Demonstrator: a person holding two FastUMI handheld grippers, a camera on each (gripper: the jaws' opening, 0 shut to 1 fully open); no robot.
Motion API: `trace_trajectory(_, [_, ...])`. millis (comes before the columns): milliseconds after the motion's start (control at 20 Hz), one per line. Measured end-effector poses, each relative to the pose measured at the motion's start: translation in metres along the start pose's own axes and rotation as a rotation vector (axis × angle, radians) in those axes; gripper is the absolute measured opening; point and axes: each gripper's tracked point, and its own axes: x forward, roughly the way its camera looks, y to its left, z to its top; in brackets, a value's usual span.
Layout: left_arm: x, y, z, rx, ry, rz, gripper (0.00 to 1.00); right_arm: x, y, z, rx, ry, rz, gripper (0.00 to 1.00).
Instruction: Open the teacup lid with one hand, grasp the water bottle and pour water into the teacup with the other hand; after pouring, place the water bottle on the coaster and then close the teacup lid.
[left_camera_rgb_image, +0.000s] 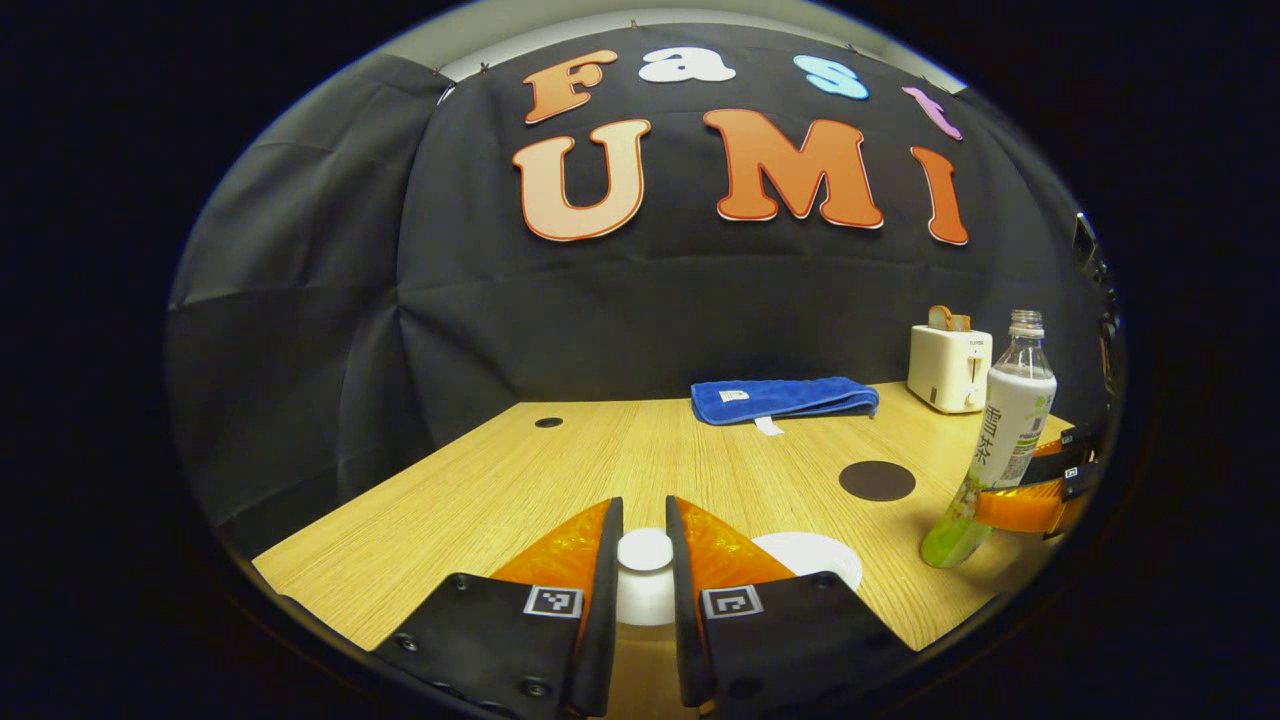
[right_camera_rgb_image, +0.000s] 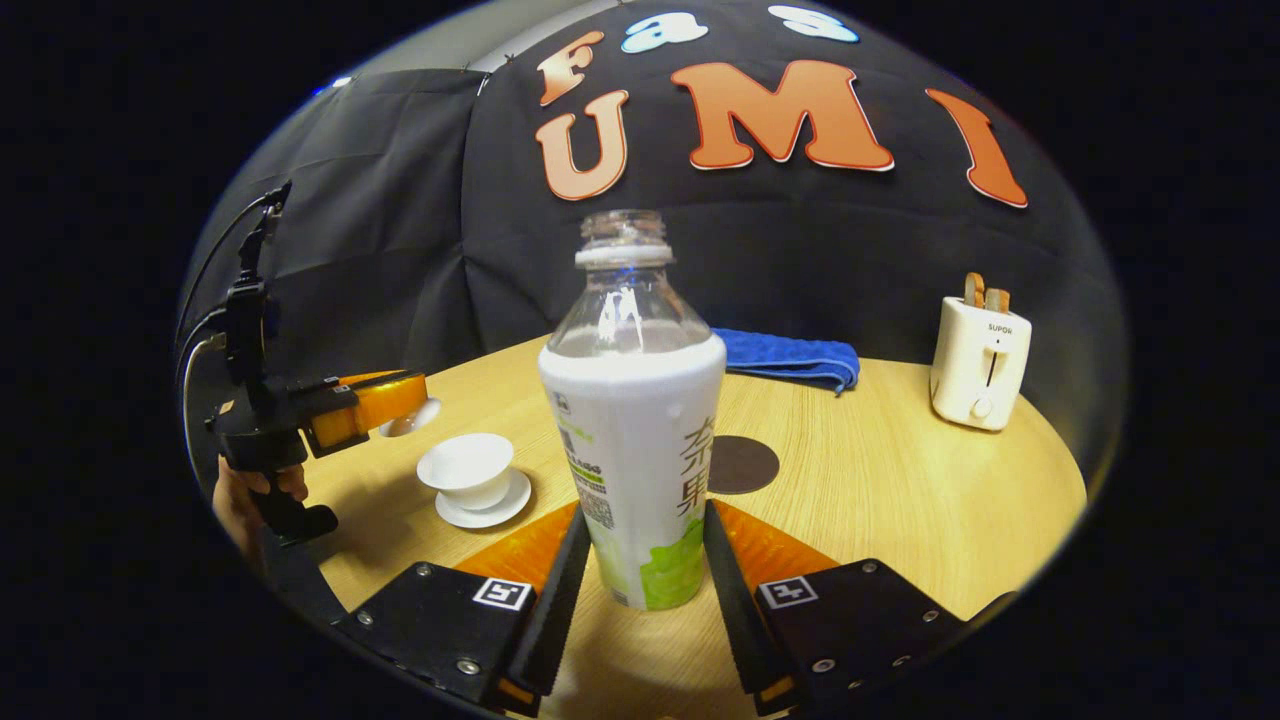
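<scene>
In the left gripper view my left gripper (left_camera_rgb_image: 645, 555) is shut on the knob of the white teacup lid (left_camera_rgb_image: 645, 592), held above the table. The right gripper view shows that left gripper (right_camera_rgb_image: 405, 405) holding the lid (right_camera_rgb_image: 412, 420) up and left of the open white teacup (right_camera_rgb_image: 468, 468) on its saucer (right_camera_rgb_image: 490, 512). My right gripper (right_camera_rgb_image: 640, 560) is shut on the lower body of the uncapped water bottle (right_camera_rgb_image: 635, 420). From the left gripper view the bottle (left_camera_rgb_image: 1005, 430) leans slightly in the right gripper (left_camera_rgb_image: 1030, 500). The dark round coaster (right_camera_rgb_image: 742, 463) lies just behind the bottle.
A folded blue towel (right_camera_rgb_image: 790, 358) lies at the back of the wooden table (right_camera_rgb_image: 900, 500). A white toaster (right_camera_rgb_image: 978, 360) with bread in it stands at the back right. A hand (right_camera_rgb_image: 250, 500) holds the left gripper's handle at the table's left edge.
</scene>
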Motion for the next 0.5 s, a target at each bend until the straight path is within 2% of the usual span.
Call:
trace_trajectory(50, [-0.001,0.003,-0.001,-0.003,-0.002,0.004,0.29,0.004,0.0,0.0,0.005,0.0,-0.003,0.65])
trace_trajectory(100, [-0.002,0.005,-0.002,-0.004,-0.002,0.005,0.29,0.006,0.001,0.001,0.008,-0.005,-0.003,0.67])
trace_trajectory(300, [-0.001,0.019,-0.007,-0.021,0.001,0.019,0.29,0.01,0.005,0.007,0.006,-0.016,-0.023,0.63])
trace_trajectory(450, [0.001,0.031,-0.01,-0.023,0.01,0.035,0.31,0.01,0.004,0.019,-0.082,-0.022,-0.058,0.62])
trace_trajectory(500, [0.0,0.035,-0.011,-0.026,0.012,0.04,0.31,0.011,0.002,0.023,-0.125,-0.025,-0.076,0.58])
